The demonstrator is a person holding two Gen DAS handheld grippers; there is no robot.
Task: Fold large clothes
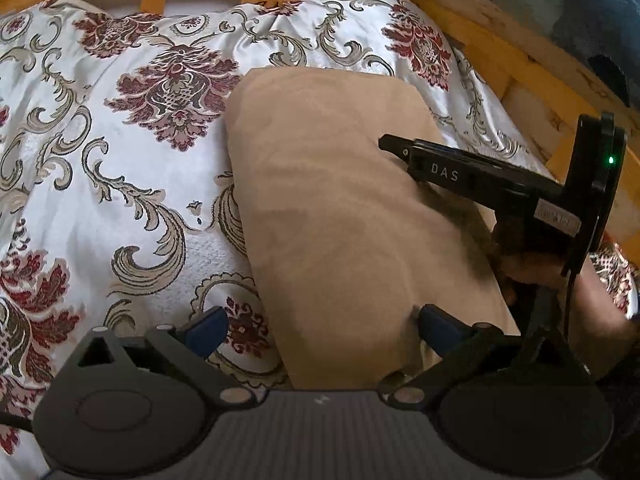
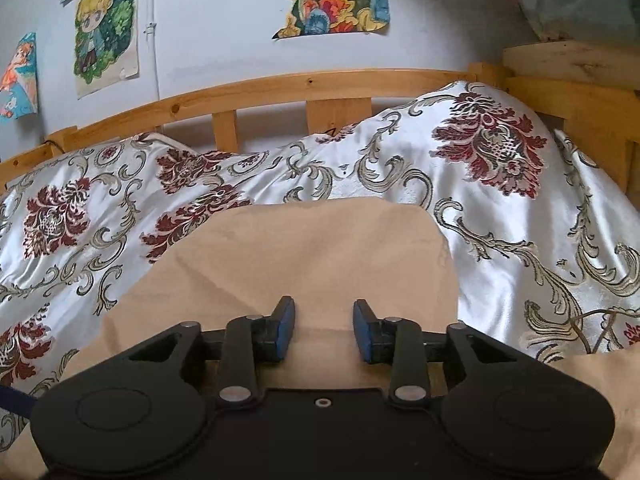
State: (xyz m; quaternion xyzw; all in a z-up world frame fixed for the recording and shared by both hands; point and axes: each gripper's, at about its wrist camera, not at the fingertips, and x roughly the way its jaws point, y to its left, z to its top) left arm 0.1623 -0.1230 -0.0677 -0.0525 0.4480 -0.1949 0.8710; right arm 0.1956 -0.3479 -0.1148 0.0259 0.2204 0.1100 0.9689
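Note:
A tan garment (image 1: 344, 208) lies folded into a long rectangle on a floral bedspread (image 1: 132, 128). My left gripper (image 1: 322, 328) is open wide above the garment's near end. Its left fingertip (image 1: 208, 330) hangs over the bedspread and its right fingertip (image 1: 436, 328) rests on the cloth, where a small dimple shows. My right gripper (image 1: 390, 146), held by a hand (image 1: 528, 264), reaches in from the right over the garment's right side. In the right wrist view the right gripper (image 2: 324, 330) is open just above the tan garment (image 2: 312, 252), with no cloth between its blue pads (image 2: 286, 328).
A wooden bed rail (image 2: 280, 88) runs along the far side and turns along the right (image 1: 500, 52). Behind it a pale wall (image 2: 224, 24) carries coloured drawings (image 2: 106, 20). The bedspread (image 2: 500, 200) rises in a wrinkled hump at the far right.

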